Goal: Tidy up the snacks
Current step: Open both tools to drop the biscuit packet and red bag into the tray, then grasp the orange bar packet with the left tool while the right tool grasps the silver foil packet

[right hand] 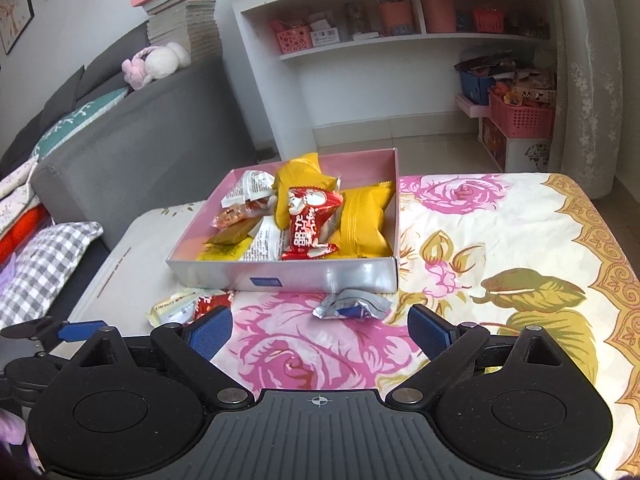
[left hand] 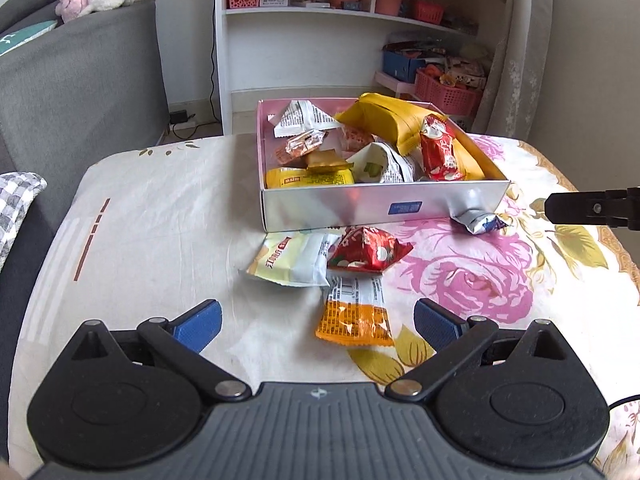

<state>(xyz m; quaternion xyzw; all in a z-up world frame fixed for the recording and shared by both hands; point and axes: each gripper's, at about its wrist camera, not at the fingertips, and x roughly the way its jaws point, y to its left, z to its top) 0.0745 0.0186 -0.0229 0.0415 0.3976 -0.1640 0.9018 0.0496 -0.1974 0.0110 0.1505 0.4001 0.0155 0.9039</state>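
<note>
Left wrist view: the left gripper [left hand: 318,322] hangs above the floral tablecloth [left hand: 160,208] with its blue pads [left hand: 200,324] spread wide and nothing between them. Directly ahead lies an orange snack packet [left hand: 354,314], flat on the cloth between the fingers' line of reach. Just beyond it sit a pale yellow-and-white packet [left hand: 292,260] and a red packet [left hand: 368,250], touching each other and lying against the front wall of the silver box [left hand: 360,206]. The box, pink inside, holds a heap of snacks, among them a large yellow bag [left hand: 394,118] and a red wrapper [left hand: 440,150]. A silver-and-blue packet [left hand: 478,220] rests on the cloth at the box's front right corner. A finger of the right gripper [left hand: 592,208] enters from the right edge. Right wrist view: the right gripper [right hand: 320,330] is likewise released, pads apart and empty, hovering over the pink rose print. The silver-and-blue packet [right hand: 352,306] lies just ahead of it, near the box [right hand: 320,276]. The pale and red packets show partly behind the left finger. The left gripper's blue pad [right hand: 82,329] appears at the left edge.
</note>
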